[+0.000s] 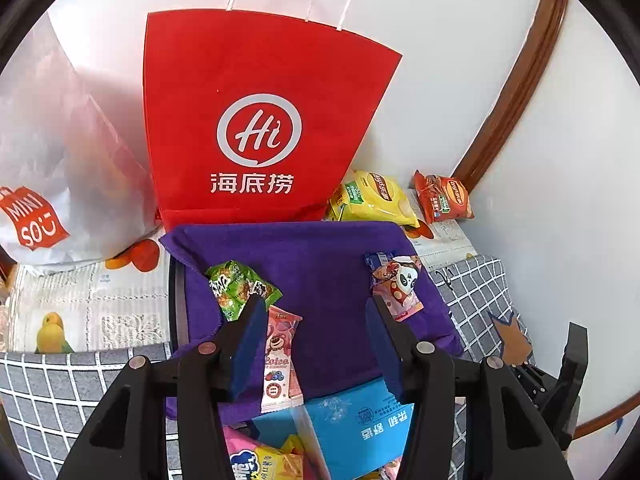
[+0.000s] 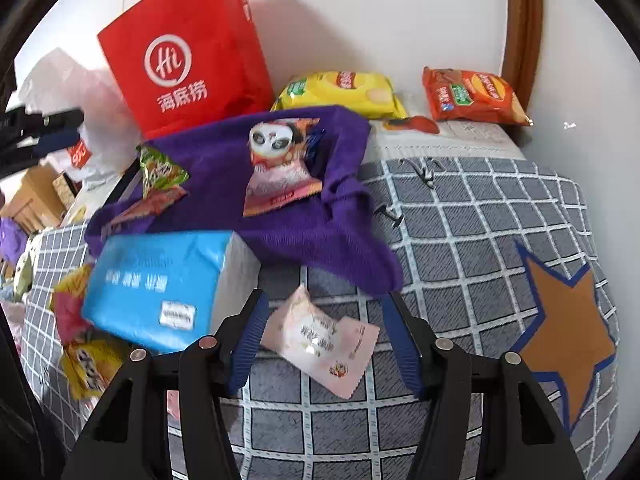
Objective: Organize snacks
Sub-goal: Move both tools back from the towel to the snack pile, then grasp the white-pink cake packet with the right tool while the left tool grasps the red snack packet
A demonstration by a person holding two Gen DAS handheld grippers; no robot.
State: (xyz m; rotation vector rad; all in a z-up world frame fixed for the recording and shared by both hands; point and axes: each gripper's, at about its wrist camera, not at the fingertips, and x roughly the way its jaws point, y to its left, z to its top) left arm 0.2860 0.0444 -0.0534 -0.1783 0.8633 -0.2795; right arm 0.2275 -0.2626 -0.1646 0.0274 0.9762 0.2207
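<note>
— Which snack?
— The pale pink sachet [image 2: 320,340] on the checked cloth near the worktop's front edge, between my right gripper [image 2: 320,336]'s parted jaws, unclamped.
— Handling?
— Light, crinkly, probably slippery; I'd pinch its flat middle. My left gripper [image 1: 316,344] is apart, empty.

The tall red paper bag [image 1: 260,120] bore "Hi" and "海底捞"; the white plastic bag [image 1: 36,220] read "MINISO"; the pink bear-printed snack packet [image 1: 278,360] seemingly read "Lotso".
</note>
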